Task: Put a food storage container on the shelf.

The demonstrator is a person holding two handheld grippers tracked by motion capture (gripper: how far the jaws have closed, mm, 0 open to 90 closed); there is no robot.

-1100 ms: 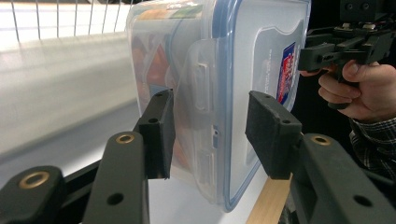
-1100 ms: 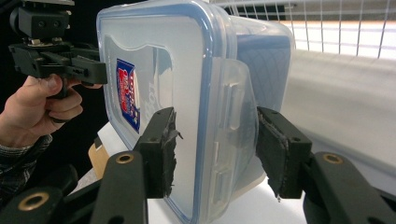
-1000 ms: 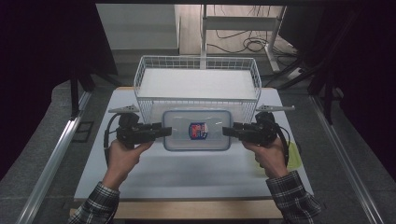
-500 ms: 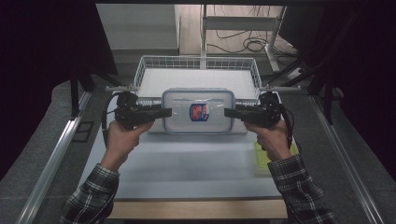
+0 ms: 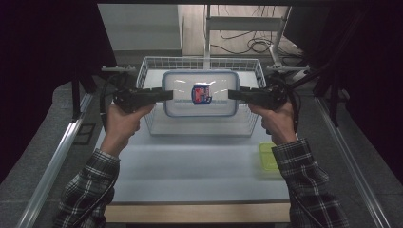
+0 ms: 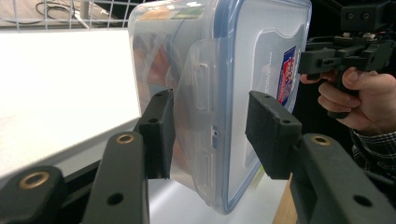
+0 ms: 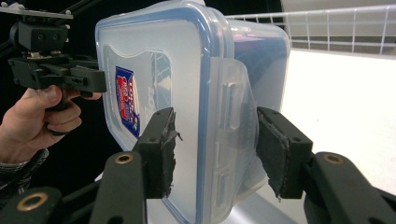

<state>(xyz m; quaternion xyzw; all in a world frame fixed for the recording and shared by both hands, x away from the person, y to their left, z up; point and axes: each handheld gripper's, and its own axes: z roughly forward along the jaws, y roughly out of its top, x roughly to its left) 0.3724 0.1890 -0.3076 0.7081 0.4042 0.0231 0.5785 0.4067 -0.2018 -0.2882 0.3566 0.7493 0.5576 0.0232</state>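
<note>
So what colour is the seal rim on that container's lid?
Blue, around the translucent lid of the container; clearest in the right gripper view.

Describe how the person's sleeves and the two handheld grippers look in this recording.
Both sleeves are dark plaid with pale lines and buttoned cuffs. The left gripper and right gripper are matte black pistol-grip tools trailing black cables. Each has two blocky jaws with brass-ringed holes; the right gripper's pads look frayed.

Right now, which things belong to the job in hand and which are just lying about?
In the job: plastic container, left gripper, right gripper, wire basket.
Lying about: green lid on the table, cables behind.
</note>
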